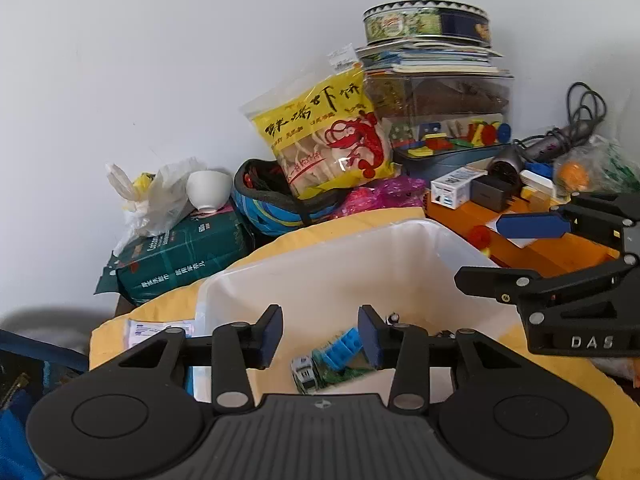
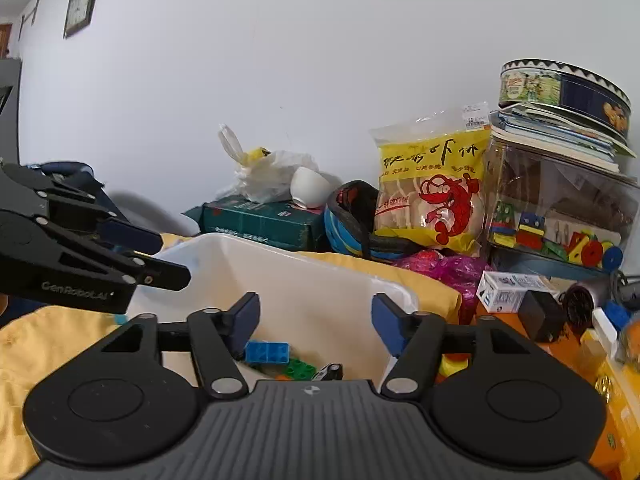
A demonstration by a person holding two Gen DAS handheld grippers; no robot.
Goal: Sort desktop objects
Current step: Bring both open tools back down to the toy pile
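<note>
A white bin (image 1: 400,264) is seen on a yellow cloth (image 1: 328,226), with a blue brick (image 2: 267,352) and a green one (image 2: 298,369) inside. Behind, a yellow snack bag (image 1: 328,136) printed with a red shrimp is shown, beside a dark green pack (image 1: 180,258) and a white cup (image 1: 208,190).

Left tool (image 1: 320,334) and right tool (image 2: 316,320) side by side, jaws apart, both empty.

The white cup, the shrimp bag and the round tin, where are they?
white cup (image 1: 208,191): left wrist view, on its outer side.
shrimp chips bag (image 2: 434,192): right wrist view, on the red shrimp picture.
round cookie tin (image 1: 426,23): left wrist view, on its side wall.
</note>
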